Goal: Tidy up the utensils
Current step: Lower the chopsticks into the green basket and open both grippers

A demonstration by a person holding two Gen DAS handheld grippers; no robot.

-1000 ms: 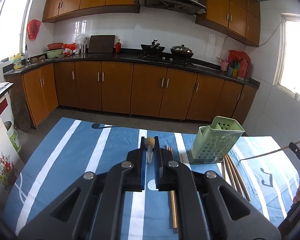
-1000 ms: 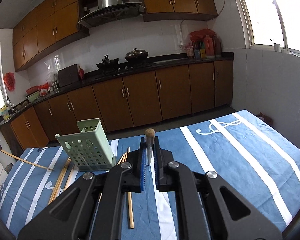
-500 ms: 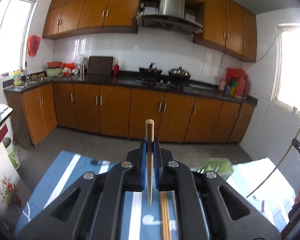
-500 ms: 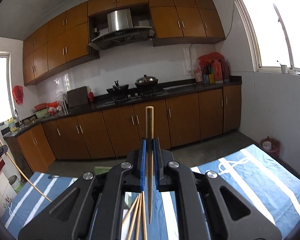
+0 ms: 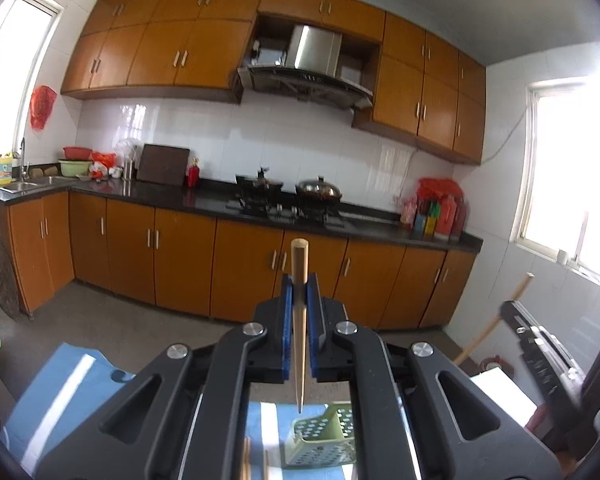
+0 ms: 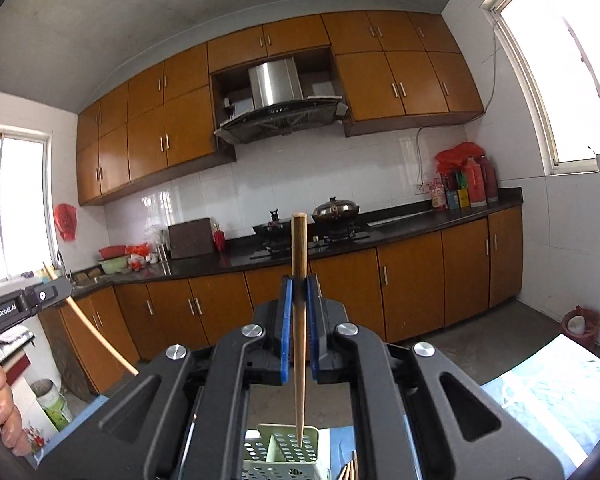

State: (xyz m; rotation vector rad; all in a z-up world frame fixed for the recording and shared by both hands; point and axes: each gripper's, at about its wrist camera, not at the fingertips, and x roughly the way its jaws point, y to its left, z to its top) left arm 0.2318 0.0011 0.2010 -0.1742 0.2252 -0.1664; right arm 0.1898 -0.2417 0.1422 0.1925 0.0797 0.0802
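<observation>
My left gripper (image 5: 300, 292) is shut on a wooden chopstick (image 5: 299, 344) that stands upright, thin tip down. Its tip hangs above the green perforated utensil holder (image 5: 320, 440), which shows between the gripper arms. My right gripper (image 6: 299, 292) is shut on a second chopstick (image 6: 299, 352), also upright. That tip hangs over the open top of the green holder (image 6: 278, 454). The right gripper (image 5: 540, 344) and its chopstick (image 5: 496, 328) appear at the right edge of the left wrist view. The left gripper (image 6: 20, 304) and its chopstick (image 6: 96, 332) appear at the left of the right wrist view.
A blue tablecloth with white stripes (image 5: 60, 392) covers the table below. Loose chopsticks (image 6: 350, 470) lie beside the holder. A hand (image 6: 4, 416) grips the left tool. Brown cabinets and a dark counter (image 5: 220, 208) run along the far wall. A red bin (image 6: 580, 324) stands on the floor.
Both grippers have risen from the table, each carrying its chopstick. The chopsticks now hang upright, tips down. The holder has slid down to the bottom of both views.
</observation>
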